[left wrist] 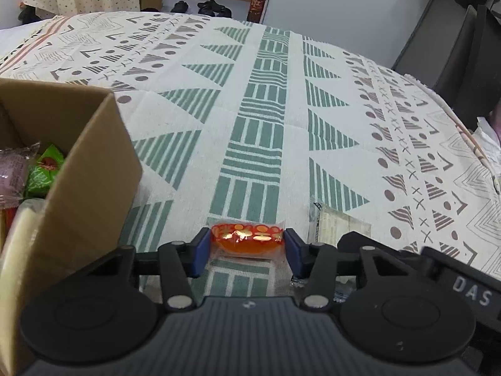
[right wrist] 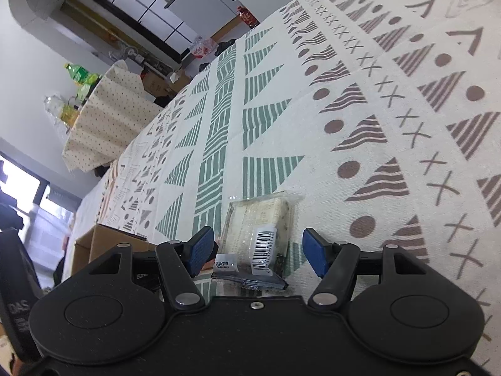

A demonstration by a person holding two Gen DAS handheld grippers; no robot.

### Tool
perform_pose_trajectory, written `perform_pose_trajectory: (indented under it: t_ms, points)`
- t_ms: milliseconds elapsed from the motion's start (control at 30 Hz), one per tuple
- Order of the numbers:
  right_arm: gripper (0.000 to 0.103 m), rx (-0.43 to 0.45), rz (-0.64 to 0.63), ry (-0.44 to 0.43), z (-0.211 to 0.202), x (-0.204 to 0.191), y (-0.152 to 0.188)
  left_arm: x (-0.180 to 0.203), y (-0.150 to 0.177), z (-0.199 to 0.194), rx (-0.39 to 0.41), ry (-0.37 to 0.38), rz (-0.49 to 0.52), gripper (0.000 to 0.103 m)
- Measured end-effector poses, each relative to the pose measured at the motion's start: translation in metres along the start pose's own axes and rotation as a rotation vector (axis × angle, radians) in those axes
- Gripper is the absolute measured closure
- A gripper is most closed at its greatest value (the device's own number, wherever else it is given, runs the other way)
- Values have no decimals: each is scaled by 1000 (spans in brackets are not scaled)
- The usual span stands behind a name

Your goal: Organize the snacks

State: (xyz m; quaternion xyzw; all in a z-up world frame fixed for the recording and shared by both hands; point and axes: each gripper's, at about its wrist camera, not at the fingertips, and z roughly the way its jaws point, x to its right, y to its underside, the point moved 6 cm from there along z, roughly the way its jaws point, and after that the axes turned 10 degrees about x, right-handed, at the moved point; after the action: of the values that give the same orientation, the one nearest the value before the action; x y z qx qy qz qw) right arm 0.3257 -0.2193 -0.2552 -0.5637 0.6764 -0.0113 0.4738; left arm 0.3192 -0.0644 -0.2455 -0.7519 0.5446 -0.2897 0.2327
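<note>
Between my left gripper's [left wrist: 247,252] blue pads sits a small orange jelly cup [left wrist: 247,238] in a clear wrapper, resting on the patterned cloth of the worktop [left wrist: 263,119]. Both pads touch the sides of the cup, so I read the left gripper as narrowed and holding it, with the cup not yet lifted off the cloth. I judge it light, with a thin plastic shell that would dent under a hard squeeze and a glossy film that could slip, so holding it across the middle of the cup rather than by the loose wrapper edge seems right.

To the left, close by, stands an open cardboard box [left wrist: 90,169] with wrapped snacks already inside, a green packet [left wrist: 45,169] among them; that looks like where the cup belongs.

My right gripper [right wrist: 258,252] stands about half open and holds nothing. A flat pale snack bar [right wrist: 261,228] in clear wrapping with a barcode label lies on the cloth between its pads; neither pad touches it. I expect the bar to be light and fairly stiff, perhaps crumbly, with a slippery wrapper, so I would grip across its narrow width, not the crimped end.
</note>
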Motion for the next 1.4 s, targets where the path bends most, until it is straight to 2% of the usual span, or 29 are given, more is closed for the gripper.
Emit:
perform_pose_trajectory:
  t_ms: [267, 400, 567, 633, 667, 767, 1033, 1400]
  points:
    - [40, 23, -12, 50, 1, -7, -6, -4, -21, -32, 94, 34, -49, 55]
    - [39, 24, -36, 99, 1, -14, -6, -10, -31, -47, 142, 42, -69, 55]
    - [39, 2, -72, 185, 8, -29, 4, -17, -36, -59, 159, 60, -88, 55]
    - [45, -17, -77, 240, 12, -30, 9, -19, -36, -62, 154, 71, -85, 55]
    - [53, -21, -84, 258, 13, -30, 11, -20, -36, -63, 151, 76, -88, 55]
    - [59, -25, -105, 289, 10, -34, 15, -25, -36, -67, 143, 89, -94, 55]
    - [62, 1, -77, 314, -17, -41, 18, -35, -39, -89, 154, 127, -112, 55]
    - [62, 83, -47, 269, -61, -76, 12, -54, -49, -130, 196, 169, -130, 55]
